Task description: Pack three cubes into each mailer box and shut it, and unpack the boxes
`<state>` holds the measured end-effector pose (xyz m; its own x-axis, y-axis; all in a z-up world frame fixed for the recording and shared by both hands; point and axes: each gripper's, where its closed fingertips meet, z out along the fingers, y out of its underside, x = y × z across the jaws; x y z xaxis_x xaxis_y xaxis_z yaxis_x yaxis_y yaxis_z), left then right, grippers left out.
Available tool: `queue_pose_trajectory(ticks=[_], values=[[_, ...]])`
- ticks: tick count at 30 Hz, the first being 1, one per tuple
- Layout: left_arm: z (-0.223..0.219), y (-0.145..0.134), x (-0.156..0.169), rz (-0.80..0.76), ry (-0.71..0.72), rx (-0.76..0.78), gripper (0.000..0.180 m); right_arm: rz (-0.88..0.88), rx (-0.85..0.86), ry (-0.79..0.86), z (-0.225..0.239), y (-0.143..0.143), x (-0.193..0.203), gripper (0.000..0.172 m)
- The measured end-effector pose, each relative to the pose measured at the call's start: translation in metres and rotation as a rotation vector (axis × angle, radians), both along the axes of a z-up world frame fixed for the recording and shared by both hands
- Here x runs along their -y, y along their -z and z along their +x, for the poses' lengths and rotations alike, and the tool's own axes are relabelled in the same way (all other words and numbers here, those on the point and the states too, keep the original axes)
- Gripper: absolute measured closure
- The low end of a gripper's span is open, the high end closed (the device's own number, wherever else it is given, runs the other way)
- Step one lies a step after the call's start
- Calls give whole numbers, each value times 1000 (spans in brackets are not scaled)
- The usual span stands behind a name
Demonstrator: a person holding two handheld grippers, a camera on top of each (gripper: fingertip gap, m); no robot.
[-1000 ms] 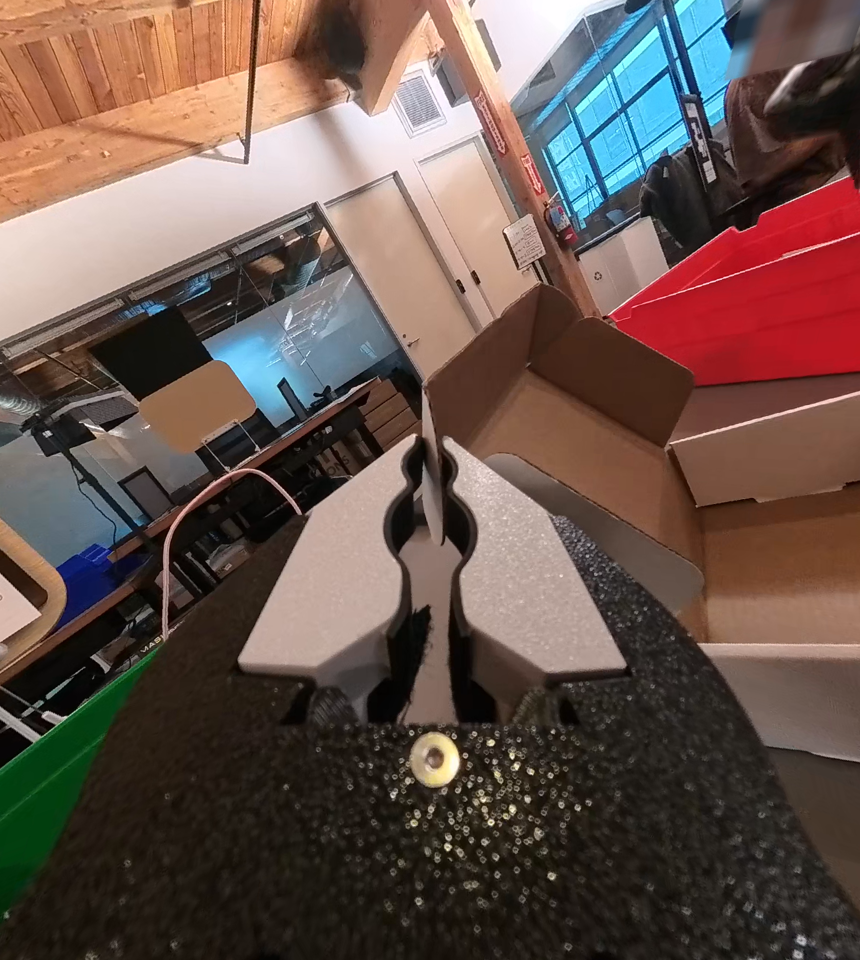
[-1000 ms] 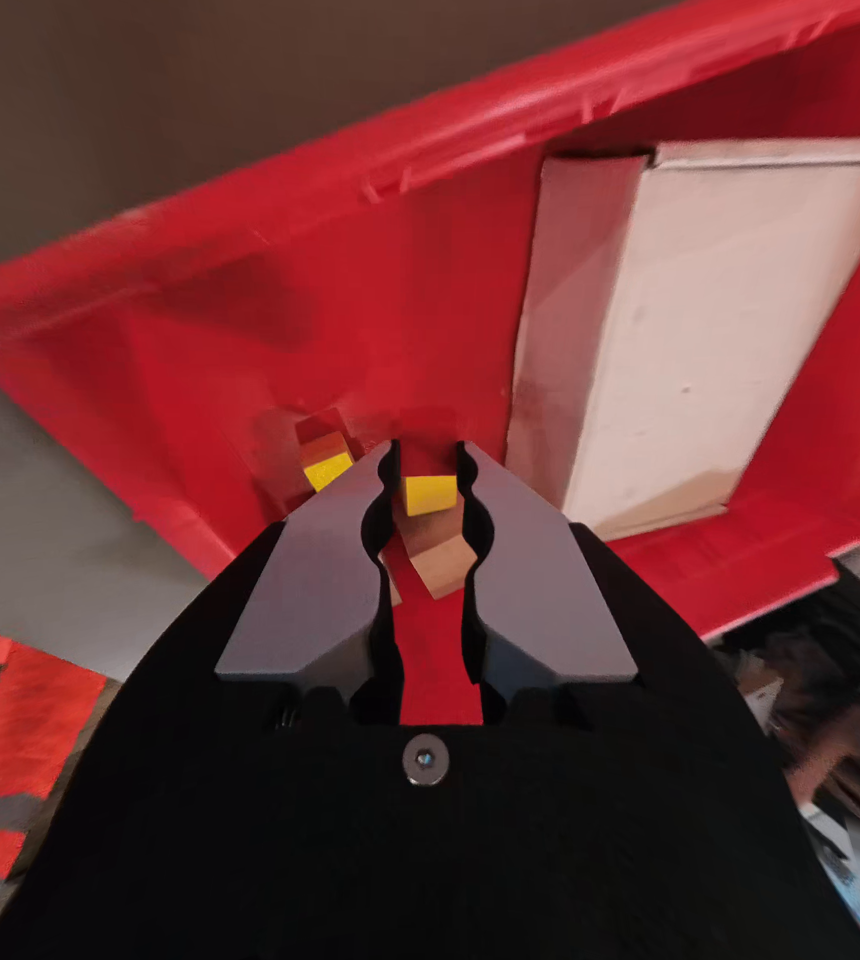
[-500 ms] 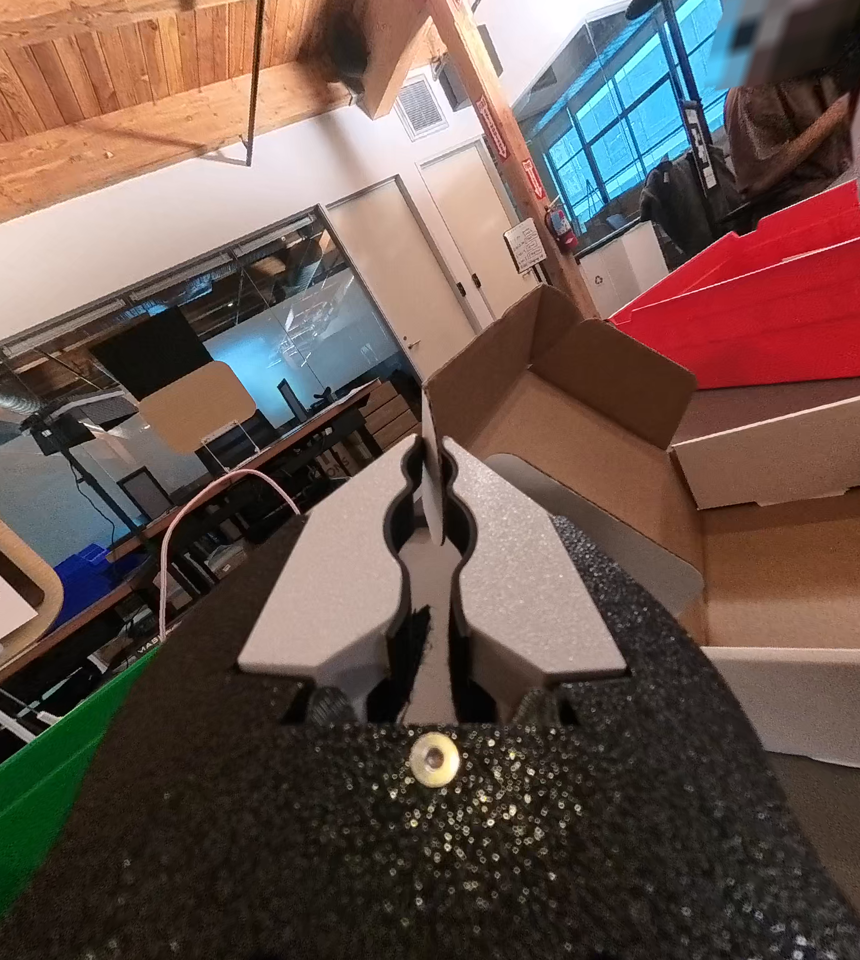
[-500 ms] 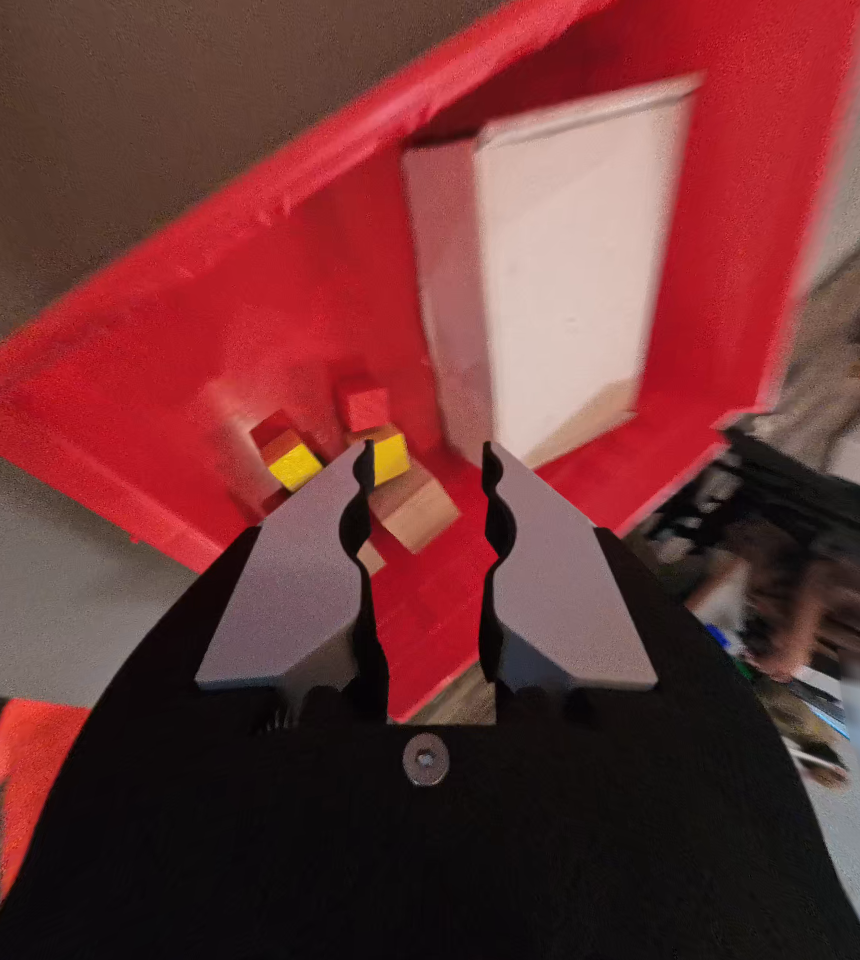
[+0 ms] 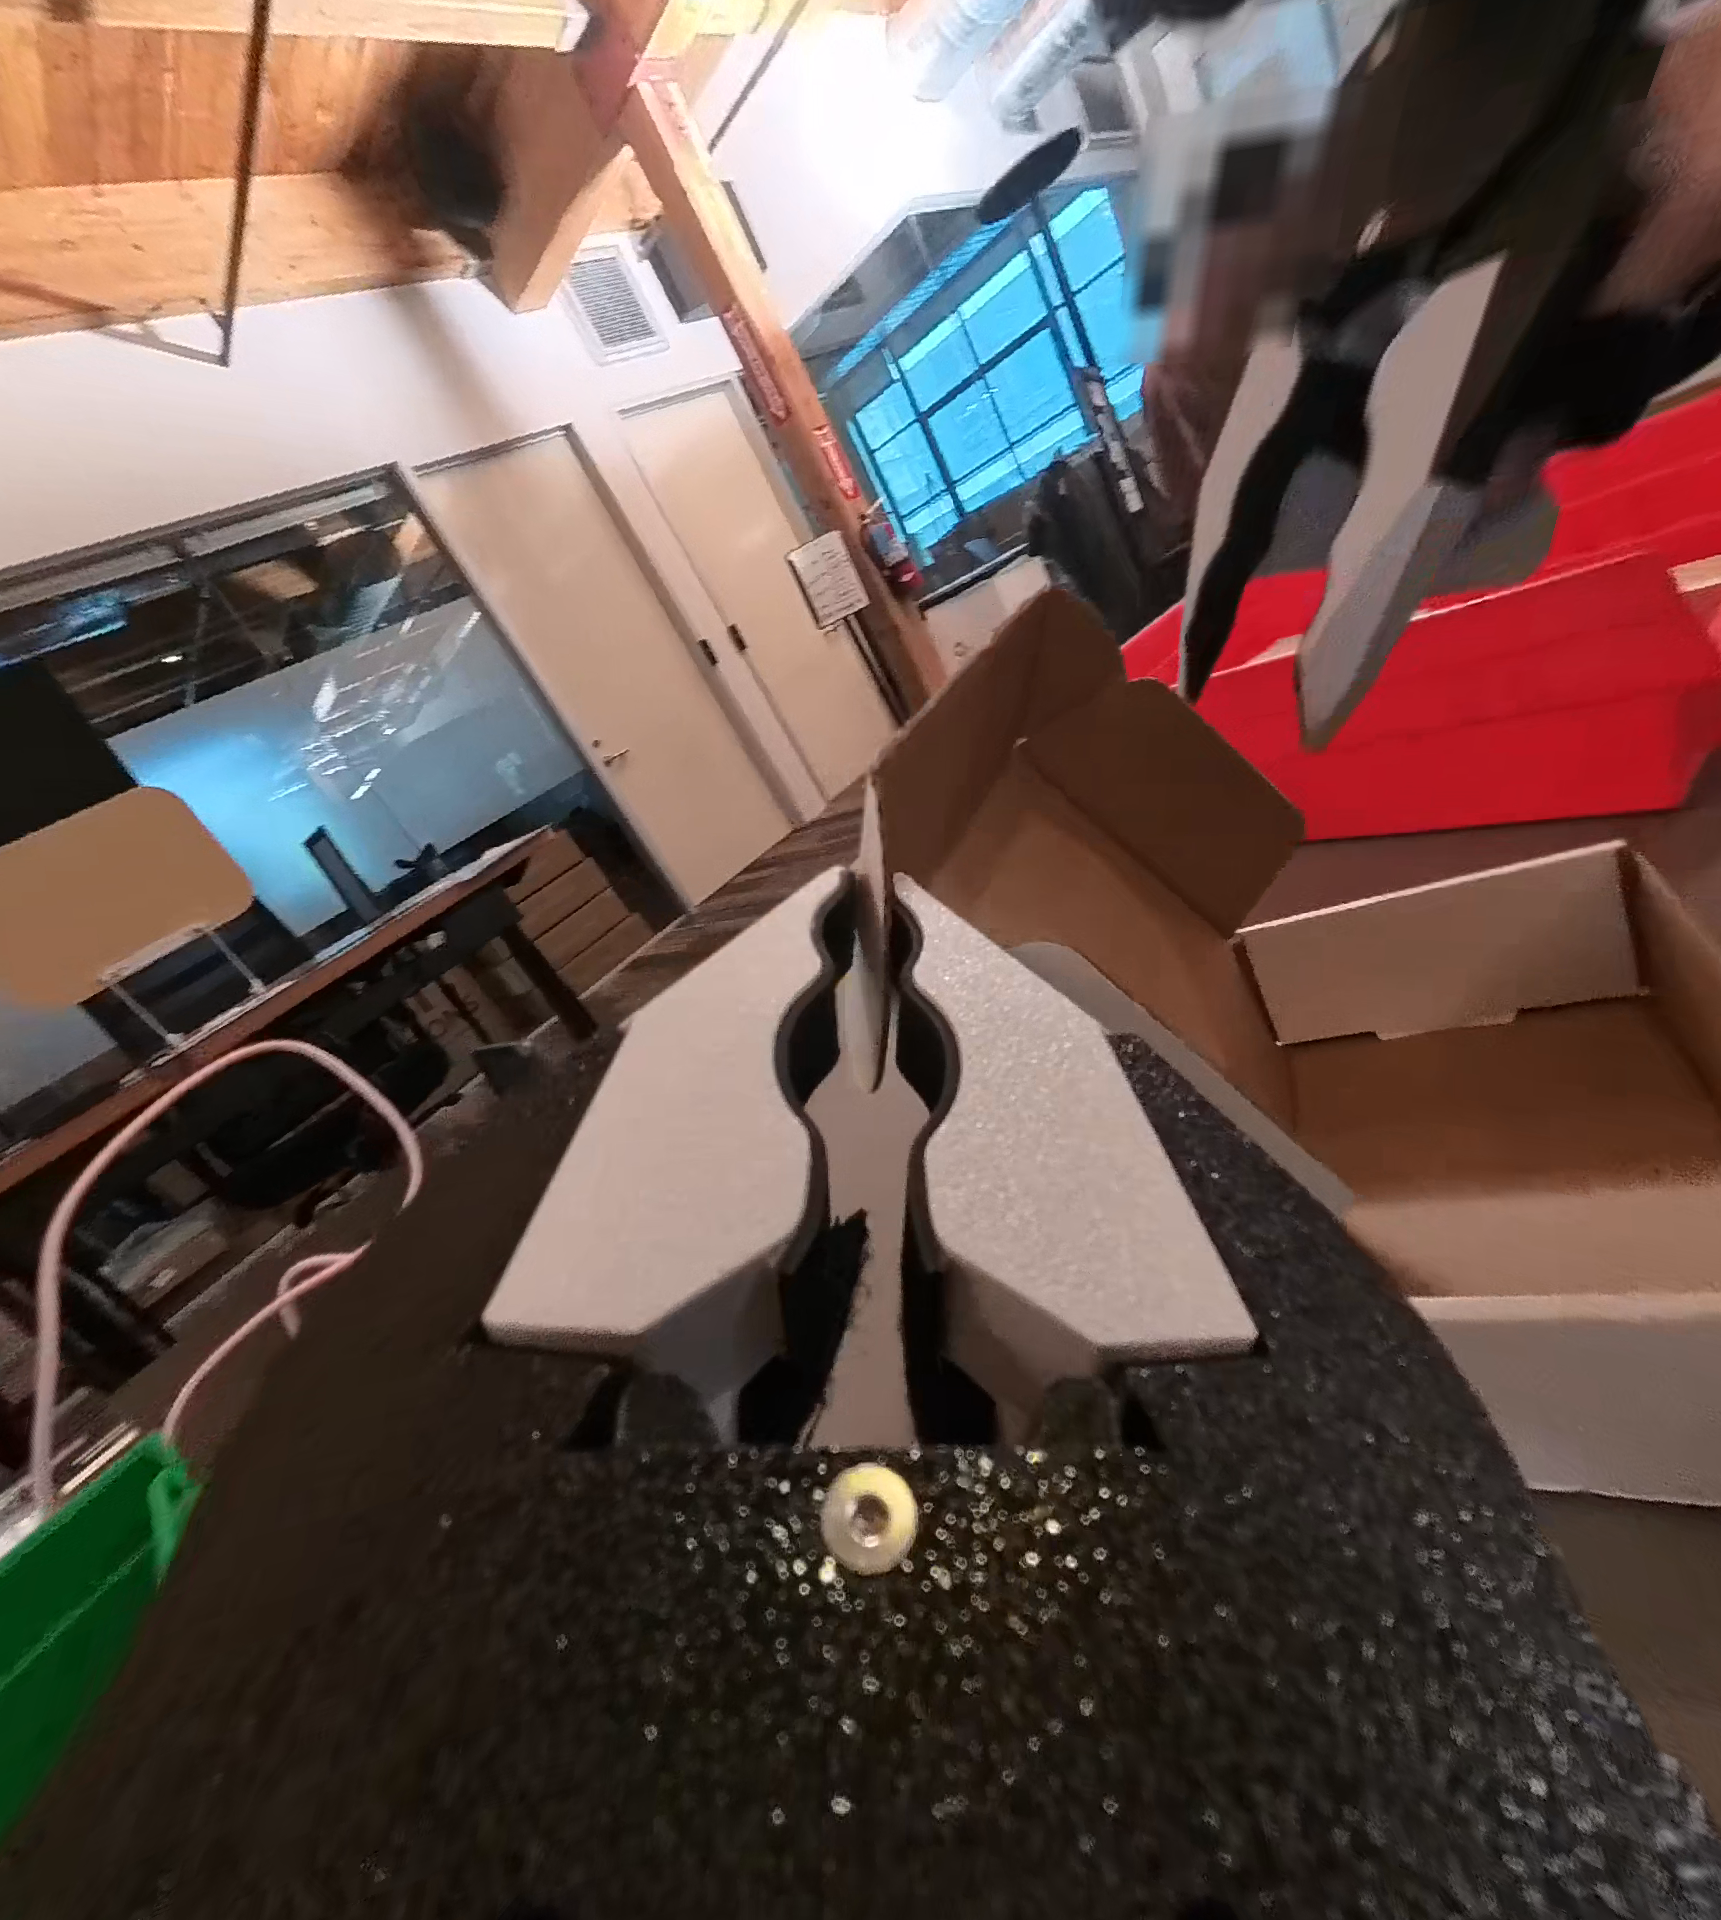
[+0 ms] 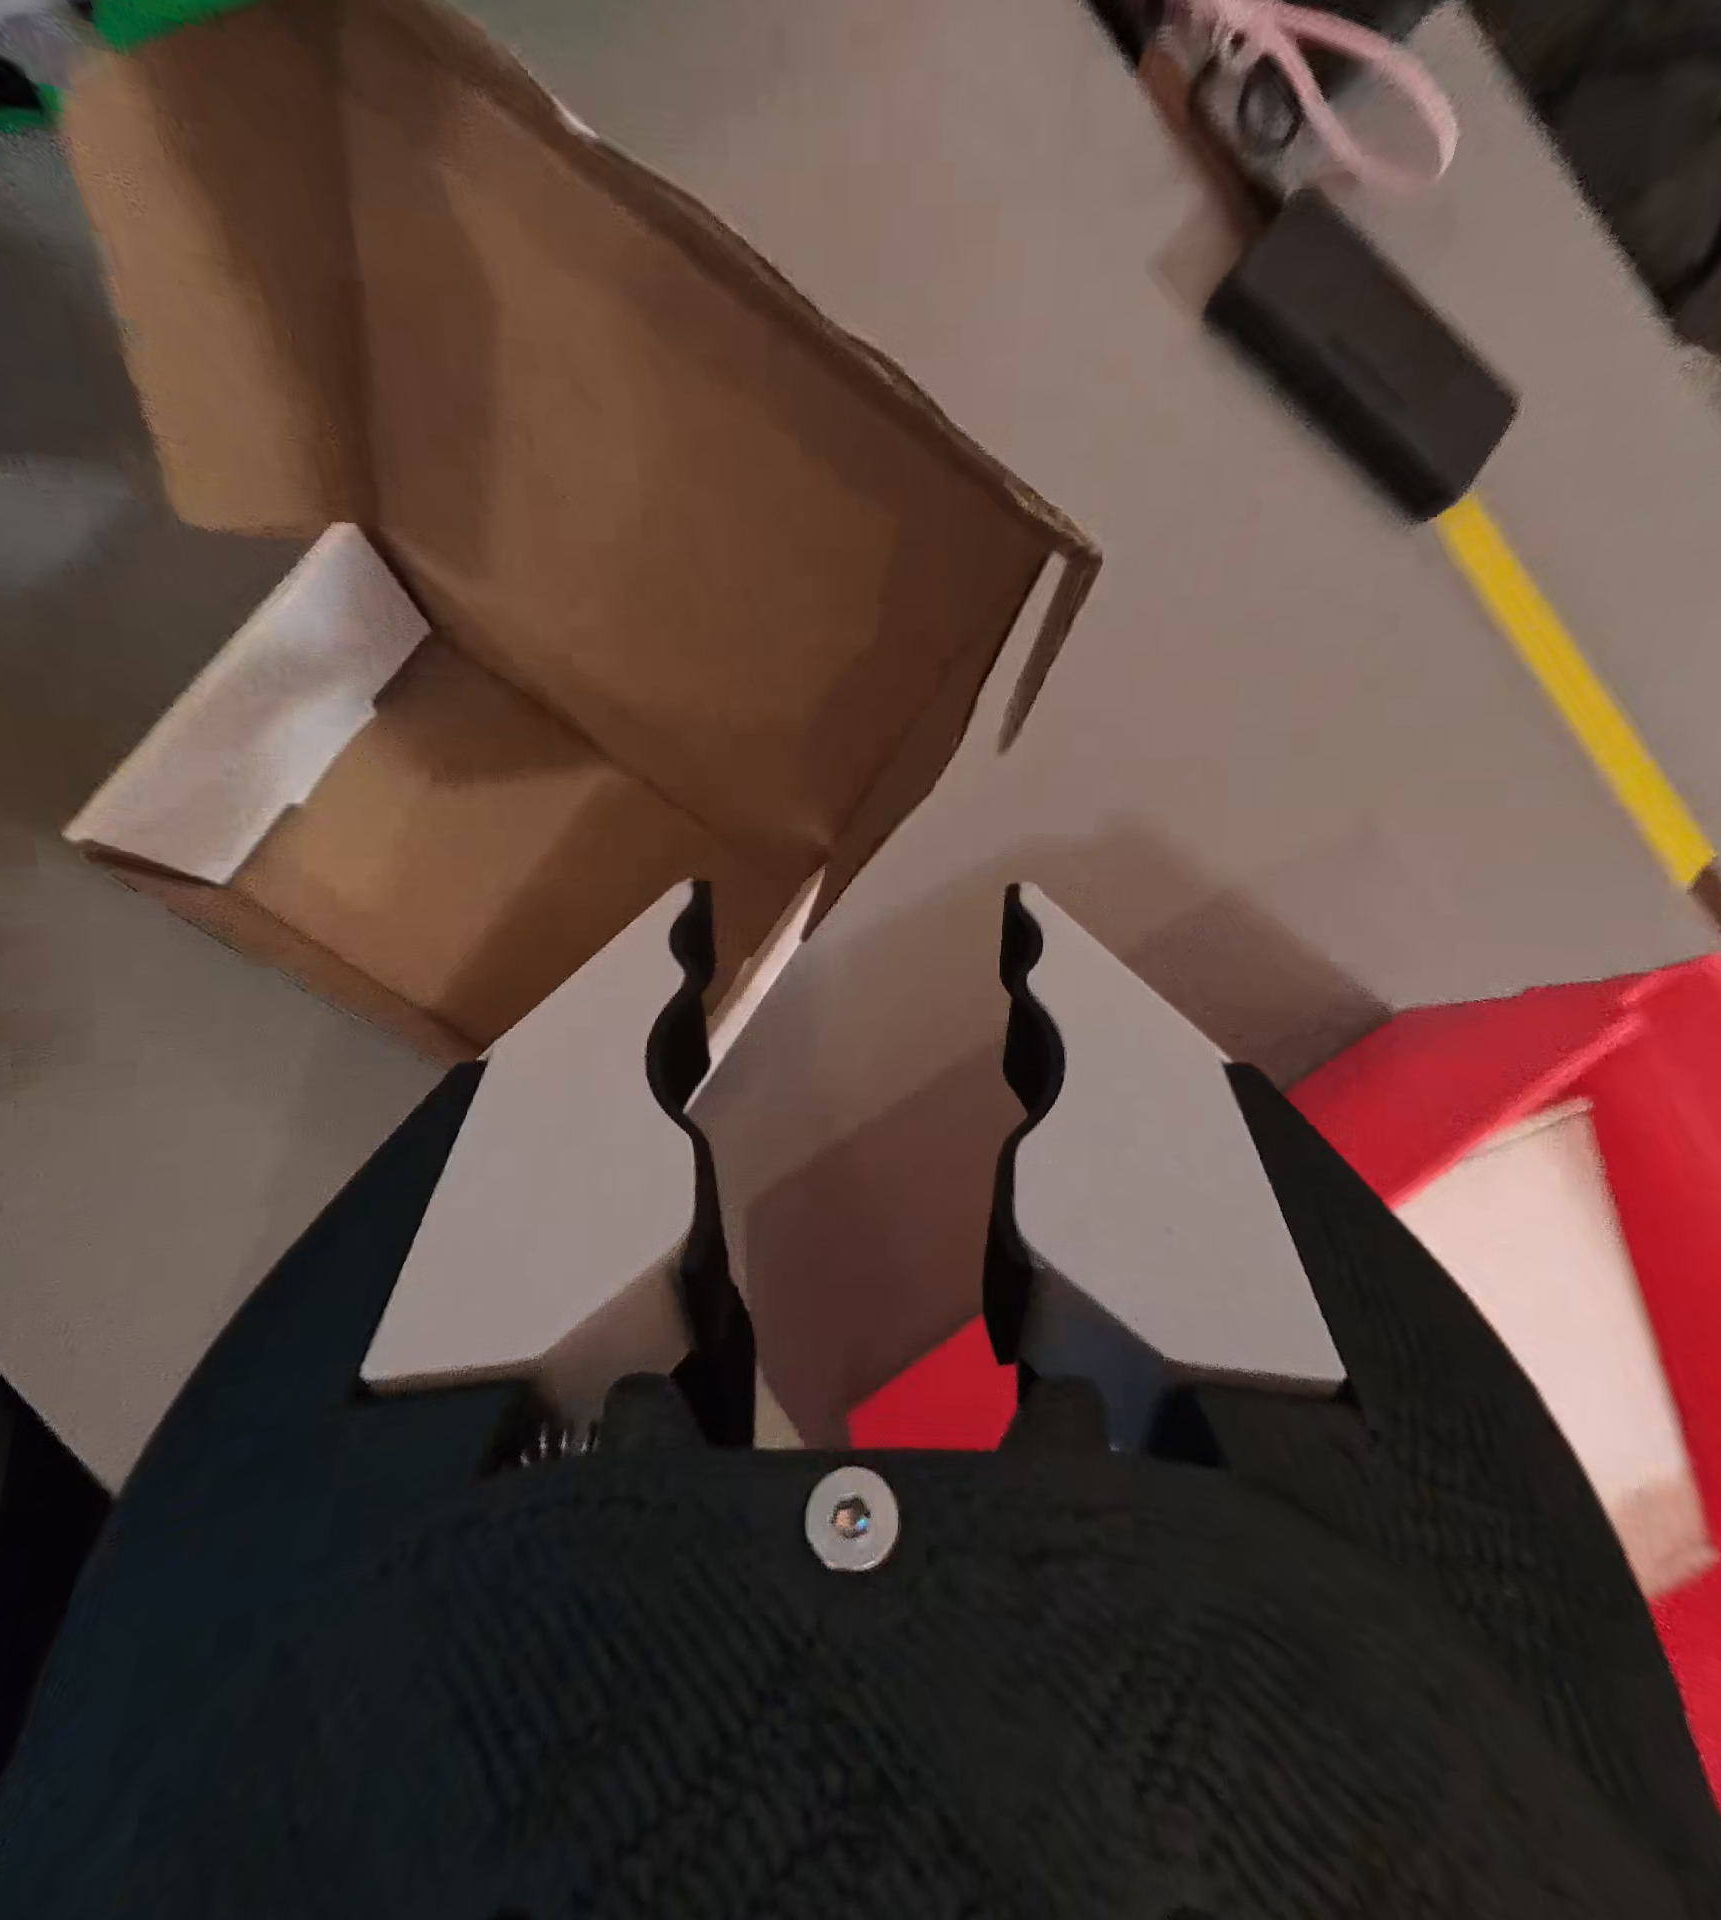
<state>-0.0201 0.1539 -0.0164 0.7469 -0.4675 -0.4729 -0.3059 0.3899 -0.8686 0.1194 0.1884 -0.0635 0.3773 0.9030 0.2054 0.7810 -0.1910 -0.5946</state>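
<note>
1. Cardboard first: one open mailer box (image 5: 1521, 1132) sits on the grey table (image 6: 1199, 665), brown inside and white outside, with its lid (image 5: 1074, 821) standing up. Nothing shows on the part of its floor that I can see.
2. One left gripper (image 5: 875, 914) has its two fingers squeezed together on the thin edge of that lid, the white card pinched between the pads.
3. One right gripper (image 6: 851, 904) hangs above the table with its jaws wide apart and nothing between them. From the left wrist view it shows high up beside the lid, over the red bins, with a hand on it.
4. Two red bins (image 5: 1521, 727) stand side by side behind the box, well apart from the left gripper. In the right wrist view one red bin (image 6: 1666, 1195) holds one closed white box (image 6: 1552, 1340).
5. I can count no cubes from where I stand.
6. One green bin (image 5: 14, 1652) sits at the left edge, with a pink cord (image 5: 243, 1132) looping above it.
7. One dark block (image 6: 1355, 364) lies on the table near a strip of yellow tape (image 6: 1562, 686).
</note>
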Motion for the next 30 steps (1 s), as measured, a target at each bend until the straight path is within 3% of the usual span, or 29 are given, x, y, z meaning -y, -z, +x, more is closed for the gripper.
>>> queue_pose_trajectory(ticks=[1,2,3,5,12,23,30], values=[[3,-1,2,-8,24,-4,179,-27,-18,7,-4,7,0,120],[5,-3,3,-12,42,-10,179,-44,-63,8,-9,10,-1,133],[7,-3,4,-22,47,-15,179,-48,-124,6,-16,10,-1,157],[5,-2,3,-74,24,-16,179,20,-188,48,-16,9,-7,166],[10,-4,26,-184,-64,79,178,79,-406,139,-11,9,22,165],[26,-2,66,-266,-114,352,175,24,-506,196,0,24,55,161],[29,-1,78,-247,-116,383,175,70,-544,200,1,29,65,161]])
